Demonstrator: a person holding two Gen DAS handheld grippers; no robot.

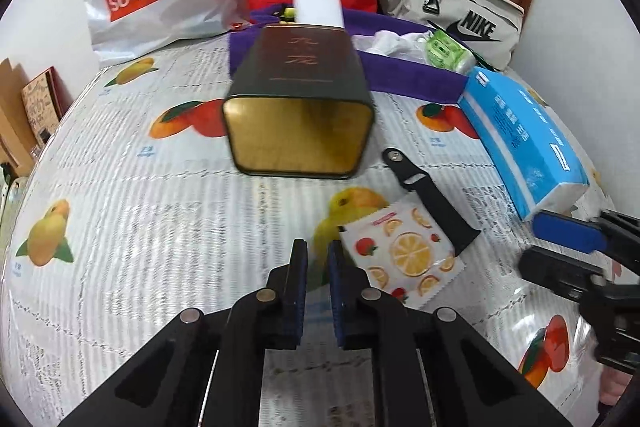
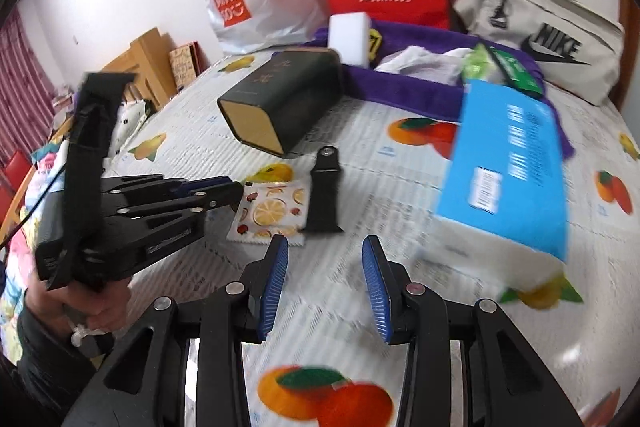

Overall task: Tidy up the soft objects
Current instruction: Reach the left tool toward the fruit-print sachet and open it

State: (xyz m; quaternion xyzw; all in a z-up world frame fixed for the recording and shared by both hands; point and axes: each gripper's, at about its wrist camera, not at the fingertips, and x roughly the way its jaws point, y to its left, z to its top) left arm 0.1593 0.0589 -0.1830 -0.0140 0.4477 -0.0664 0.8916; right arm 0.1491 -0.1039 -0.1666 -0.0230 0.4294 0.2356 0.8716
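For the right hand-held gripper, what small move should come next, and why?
Probably shift the right hand-held gripper rightward toward the blue tissue pack: its jaws stand open and empty, and the soft pack lies just to its right on the tablecloth, outside the purple tray.
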